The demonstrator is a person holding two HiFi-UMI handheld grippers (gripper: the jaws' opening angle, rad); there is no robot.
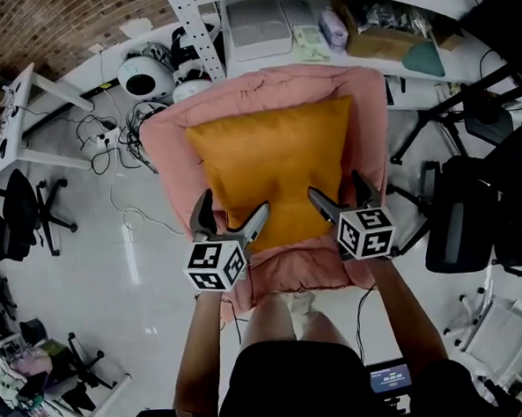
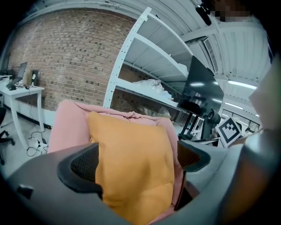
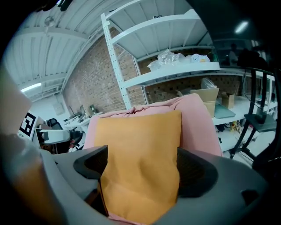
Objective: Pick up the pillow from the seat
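The pillow (image 1: pixel 272 167) is orange, rectangular and plump. It lies on the seat (image 1: pixel 164 139), a pink padded armchair, and leans against the backrest, with its near edge toward me and its far edge high on the back cushion. A shallow dent shows in its face, so I judge it soft, light and easily compressed. The fabric looks matte and not slippery. It is not fragile.

Recommended hold: the two near corners, one per gripper, each pinching through the full thickness of the filling. A pinch on the cover alone would likely let the pillow sag or slide out.

My left gripper (image 1: pixel 234 203) is at the near left corner of the pillow, jaws spread wide. In the left gripper view the orange fabric fills the gap between the pads, but neither pad presses on it. My right gripper (image 1: pixel 335 185) is at the near right corner, jaws likewise spread wide, with the pillow between them and unpinched. Both point forward and down at the cushion.

Beyond the seat, on the far side, stands a white shelving rack (image 1: pixel 188 23) against a brick wall. A dark office chair (image 1: pixel 456 218) stands to the right, well clear of the lift path. Cables (image 1: pixel 106 133) lie on the floor at far left.
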